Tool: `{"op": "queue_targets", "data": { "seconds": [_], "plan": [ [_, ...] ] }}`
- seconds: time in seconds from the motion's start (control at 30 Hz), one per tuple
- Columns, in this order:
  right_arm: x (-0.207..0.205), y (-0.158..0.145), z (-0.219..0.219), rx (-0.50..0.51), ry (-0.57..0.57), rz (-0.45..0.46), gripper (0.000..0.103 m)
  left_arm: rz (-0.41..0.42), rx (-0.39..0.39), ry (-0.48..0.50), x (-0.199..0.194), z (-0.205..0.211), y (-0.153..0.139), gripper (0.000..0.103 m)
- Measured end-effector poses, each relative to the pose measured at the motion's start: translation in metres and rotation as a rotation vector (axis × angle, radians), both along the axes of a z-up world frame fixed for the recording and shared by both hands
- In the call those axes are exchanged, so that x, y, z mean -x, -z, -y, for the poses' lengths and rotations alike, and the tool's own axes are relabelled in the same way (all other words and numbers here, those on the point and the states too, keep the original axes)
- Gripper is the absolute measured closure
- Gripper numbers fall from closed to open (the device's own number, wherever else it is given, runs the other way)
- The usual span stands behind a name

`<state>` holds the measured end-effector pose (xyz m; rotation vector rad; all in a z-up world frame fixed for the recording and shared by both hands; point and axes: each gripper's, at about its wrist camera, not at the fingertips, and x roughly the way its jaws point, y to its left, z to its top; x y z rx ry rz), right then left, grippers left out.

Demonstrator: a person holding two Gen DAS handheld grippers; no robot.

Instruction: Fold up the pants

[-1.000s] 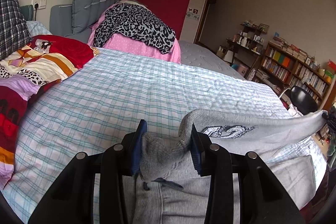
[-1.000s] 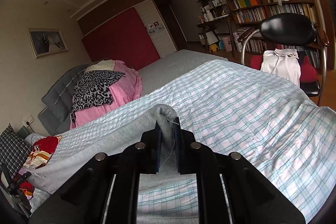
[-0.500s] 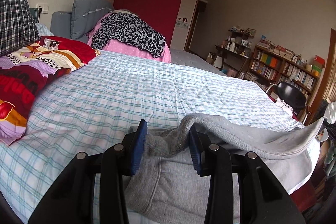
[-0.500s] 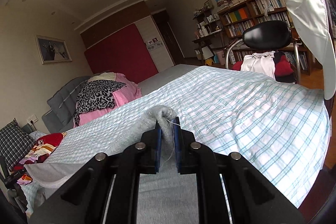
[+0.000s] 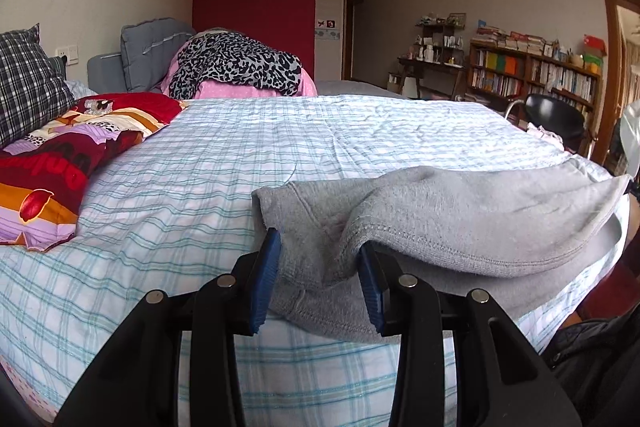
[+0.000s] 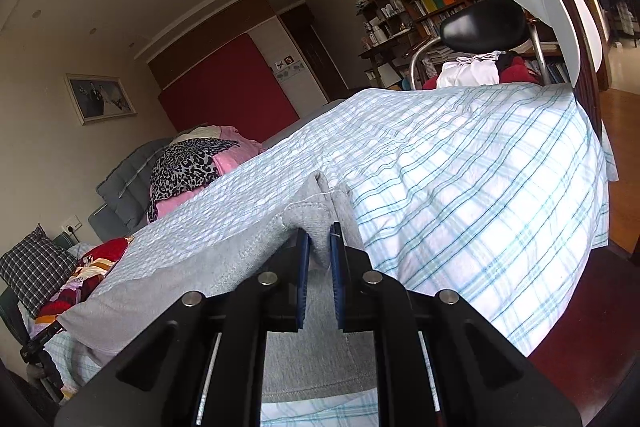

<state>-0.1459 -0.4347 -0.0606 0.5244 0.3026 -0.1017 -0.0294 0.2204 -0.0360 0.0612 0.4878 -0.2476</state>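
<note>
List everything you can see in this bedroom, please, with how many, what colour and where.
pants: one, grey, on the bed's near edge, held by both grippers
bedspread: one, white with teal checks, covering the bed
quilt: one, red and patterned, left side
leopard-print cloth: one, black and grey, on a pink pile at the far end
plaid pillow: one, dark, far left
chair: one, black, beyond the bed
bookshelf: one, brown, right wall
left gripper: black, blue pads, clamped on the pants
right gripper: same, clamped on the pants

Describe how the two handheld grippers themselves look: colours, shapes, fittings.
Both match. The left gripper and right gripper each have two matte black angular plastic fingers, ribbed blue pads on the inner faces, and round silver pins along the top. Pale metal rails show under the right one. No cables or sleeves are visible.
</note>
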Motion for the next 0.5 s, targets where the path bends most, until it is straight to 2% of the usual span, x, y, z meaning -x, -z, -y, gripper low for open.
{"op": "queue_targets", "data": {
  "seconds": [0.1,0.17,0.23,0.43,0.5],
  "plan": [
    [0.006,0.004,0.0,0.015,-0.023,-0.018,0.092,-0.017,-0.031,0.001,0.001,0.0,0.01,0.063],
    [0.006,0.007,0.0,0.01,-0.033,-0.041,0.087,-0.028,-0.047,0.003,0.002,0.0,0.018,0.062],
    [0.007,0.013,0.001,-0.008,-0.031,-0.068,0.073,-0.035,-0.053,0.007,0.003,0.001,0.024,0.062],
    [0.015,0.026,0.004,-0.049,-0.05,-0.094,0.072,-0.039,-0.073,-0.024,0.007,-0.002,0.033,0.053],
    [0.018,0.025,0.011,-0.09,-0.054,-0.077,0.071,-0.043,-0.092,-0.041,0.008,-0.002,0.037,0.049]
  ]
}}
